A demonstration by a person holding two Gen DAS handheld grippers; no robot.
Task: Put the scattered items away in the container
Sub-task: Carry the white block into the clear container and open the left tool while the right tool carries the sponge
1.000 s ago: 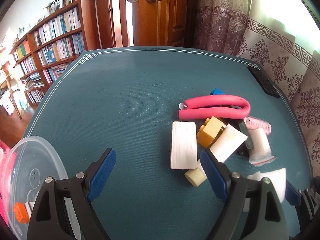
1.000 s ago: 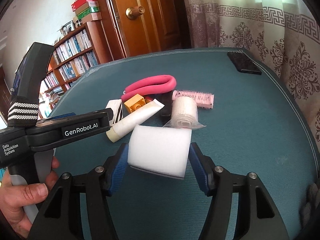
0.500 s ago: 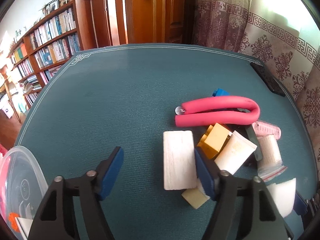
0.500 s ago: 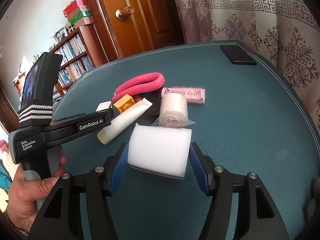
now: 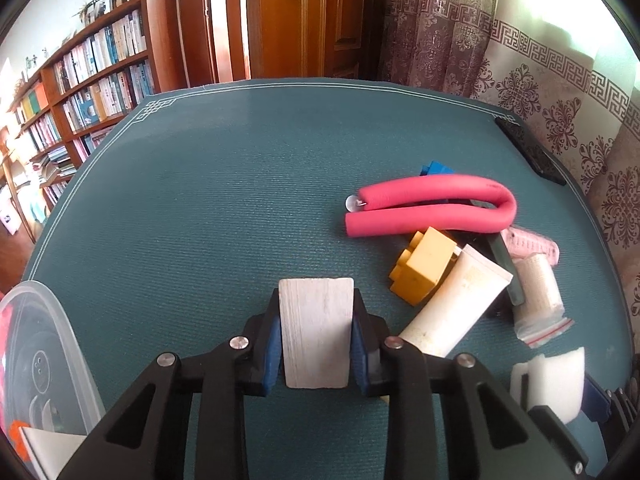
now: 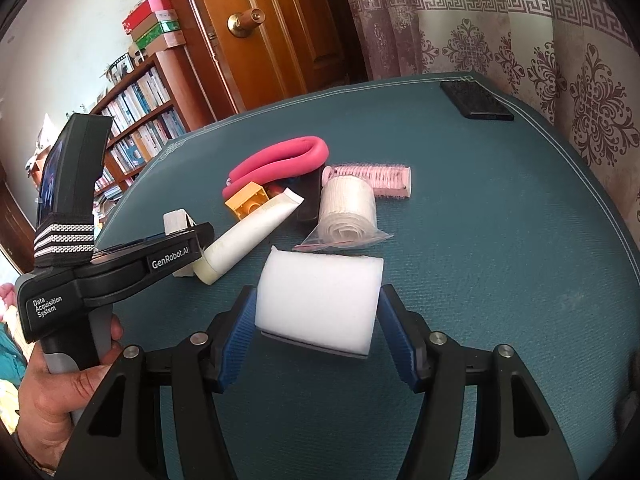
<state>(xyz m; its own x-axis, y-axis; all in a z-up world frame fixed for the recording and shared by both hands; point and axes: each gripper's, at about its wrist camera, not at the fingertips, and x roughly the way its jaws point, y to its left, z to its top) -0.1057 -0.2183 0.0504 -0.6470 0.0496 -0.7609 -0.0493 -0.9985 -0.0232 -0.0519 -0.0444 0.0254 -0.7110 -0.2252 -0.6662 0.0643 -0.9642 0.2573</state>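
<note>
Now the left hand-held gripper point(image 5: 316, 340) has clamped down: half a second ago its blue pads stood wide on either side of the white rectangular block point(image 5: 316, 332), and now both pads press its sides and the block sits squarely between them. The right hand-held gripper point(image 6: 316, 330) keeps its hold on the white foam sponge point(image 6: 318, 300), pads against both ends, just as before.

Beyond the block, the rest of the pile lies on the teal cloth-covered surface point(image 5: 224, 200): a bent pink foam tube point(image 5: 432, 210), a yellow plastic building brick point(image 5: 424, 266) and a white squeeze tube point(image 5: 452, 306) touching one another, a rolled white bandage in a clear zip bag point(image 5: 538, 300) just beside them, and a pink bristled roller point(image 6: 374, 178) behind it. A flat black rectangular device point(image 6: 476, 100) rests well apart near the far edge. The clear plastic container point(image 5: 48, 360) sits at the near left corner of the left wrist view.

Around the surface stand a wooden bookcase point(image 5: 92, 76), a brown wooden door with a brass knob point(image 5: 304, 20) and patterned curtains point(image 5: 540, 92).

The container is cut off by the frame, and its contents are hard to make out beyond something orange. A small blue piece point(image 5: 436, 169) pokes out behind the pink tube, mostly hidden. A person's hand point(image 6: 60, 384) grips the left tool's handle.
</note>
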